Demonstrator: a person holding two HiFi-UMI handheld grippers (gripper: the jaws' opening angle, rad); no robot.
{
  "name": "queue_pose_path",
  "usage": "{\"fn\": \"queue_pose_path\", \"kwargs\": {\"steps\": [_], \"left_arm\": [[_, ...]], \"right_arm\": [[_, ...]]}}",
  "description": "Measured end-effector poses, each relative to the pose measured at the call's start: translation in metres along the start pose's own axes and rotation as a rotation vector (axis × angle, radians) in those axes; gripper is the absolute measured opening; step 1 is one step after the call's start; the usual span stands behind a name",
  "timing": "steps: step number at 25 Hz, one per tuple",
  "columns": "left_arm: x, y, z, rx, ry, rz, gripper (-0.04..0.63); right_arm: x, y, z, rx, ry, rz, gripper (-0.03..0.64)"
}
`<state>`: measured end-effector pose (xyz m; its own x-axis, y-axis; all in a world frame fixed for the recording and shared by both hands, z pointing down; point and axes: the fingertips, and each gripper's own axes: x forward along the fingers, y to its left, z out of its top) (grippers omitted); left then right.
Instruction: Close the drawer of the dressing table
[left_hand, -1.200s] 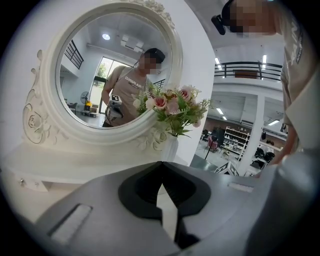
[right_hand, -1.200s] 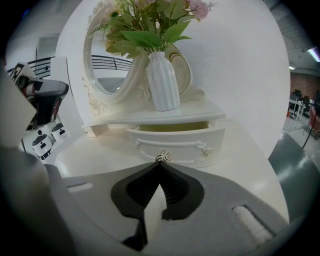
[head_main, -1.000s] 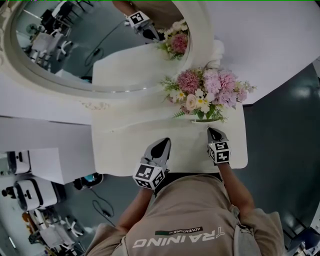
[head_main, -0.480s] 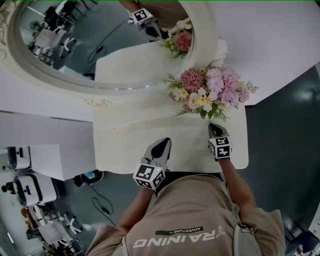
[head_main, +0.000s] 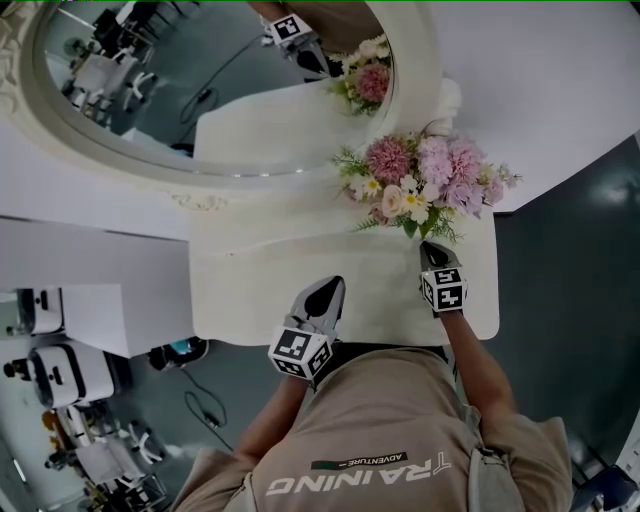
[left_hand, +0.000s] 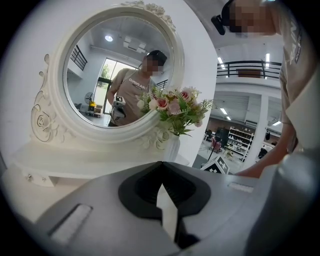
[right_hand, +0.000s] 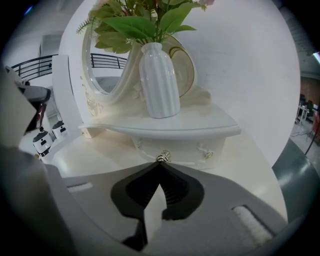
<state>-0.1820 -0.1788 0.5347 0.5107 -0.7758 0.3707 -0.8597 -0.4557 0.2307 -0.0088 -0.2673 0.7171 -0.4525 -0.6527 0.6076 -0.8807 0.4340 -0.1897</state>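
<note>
The white dressing table (head_main: 250, 290) carries an oval mirror (head_main: 200, 90) and a raised shelf. In the right gripper view a small white drawer (right_hand: 182, 149) with a metal knob (right_hand: 163, 157) sits under that shelf, its front a little forward of the surround. My right gripper (right_hand: 160, 165) is shut, and its closed tips are at the knob, touching it or nearly so. In the head view the right gripper (head_main: 429, 248) points at the shelf below the flowers. My left gripper (head_main: 328, 287) hovers over the tabletop's front edge, shut with nothing in it (left_hand: 161, 164).
A white vase (right_hand: 159, 80) of pink flowers (head_main: 425, 185) stands on the shelf directly above the drawer. The person's torso is against the table's front edge. Grey floor lies to the right, and equipment and cables (head_main: 60, 380) lie to the left.
My right gripper has edged forward toward the shelf under the flowers. The left gripper has stayed in place. The head view has shifted slightly.
</note>
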Motion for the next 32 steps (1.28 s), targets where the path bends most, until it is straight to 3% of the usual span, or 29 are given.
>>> {"fn": "queue_pose_path", "kwargs": {"steps": [22,32], "left_arm": [[-0.014,0.011,0.013,0.009,-0.003,-0.039,0.015],[-0.017,0.022,0.010,-0.024,-0.027,-0.065,0.015]], "right_arm": [[-0.013,0.018,0.007,-0.025,0.003,0.016,0.003],[-0.074,0.074,0.041,-0.012,-0.134,0.067,0.003]]}}
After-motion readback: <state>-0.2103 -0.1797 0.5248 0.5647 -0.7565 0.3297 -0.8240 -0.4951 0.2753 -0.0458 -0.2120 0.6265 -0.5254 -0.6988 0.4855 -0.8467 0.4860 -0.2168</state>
